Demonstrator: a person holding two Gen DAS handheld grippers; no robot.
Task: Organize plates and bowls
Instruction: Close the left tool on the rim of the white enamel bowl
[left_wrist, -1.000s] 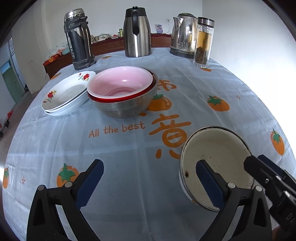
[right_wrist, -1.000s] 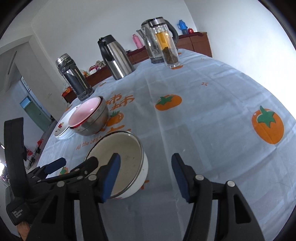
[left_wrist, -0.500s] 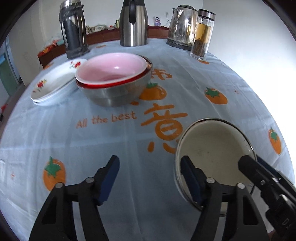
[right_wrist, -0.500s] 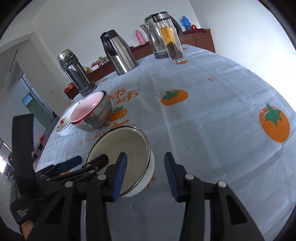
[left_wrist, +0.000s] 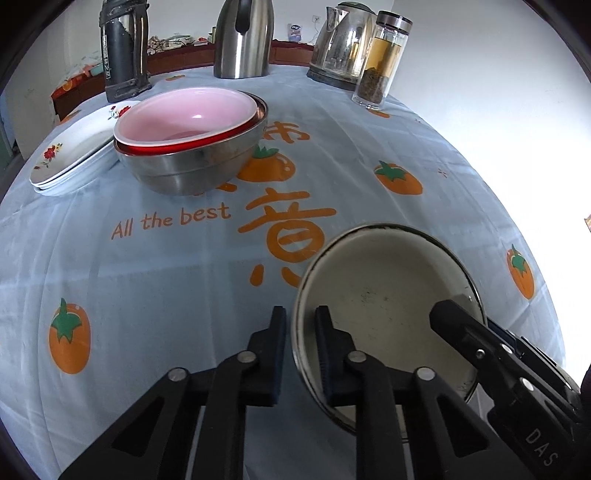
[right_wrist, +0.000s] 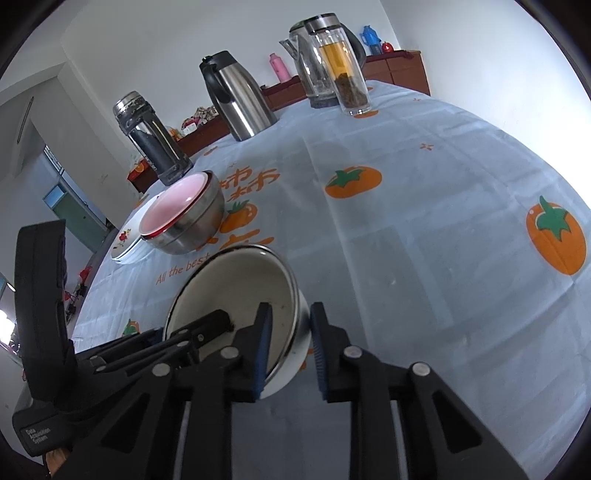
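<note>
The left gripper has its blue-padded fingers drawn close together astride the near-left rim of the cream enamel bowl with a dark metal rim: one finger stands outside the wall, the other inside the basin. A thin gap shows between pads and rim, so I cannot tell whether they are clamped on it or just about to be.

The right gripper mirrors this on the bowl's right side, its fingers narrowed around the wall, one inside and one outside; here too, contact is not clear. So both grippers sit at the same bowl from opposite sides, neither nearer than the other, and the bowl lies directly between them at the near edge of the desk, which wears a light blue cloth printed with orange persimmons.

The relation that matters next: the stack it seemingly belongs to, a pink bowl nested in a red-rimmed one inside a wide steel bowl, lies well apart, to the far left of the fingers. Just left of that stack, touching or nearly so, sit white flowered plates. Judging by this, the enamel bowl needs lifting level and carrying forward-left.

Far beyond stand a dark flask, a steel jug, a kettle and a glass tea bottle.
</note>
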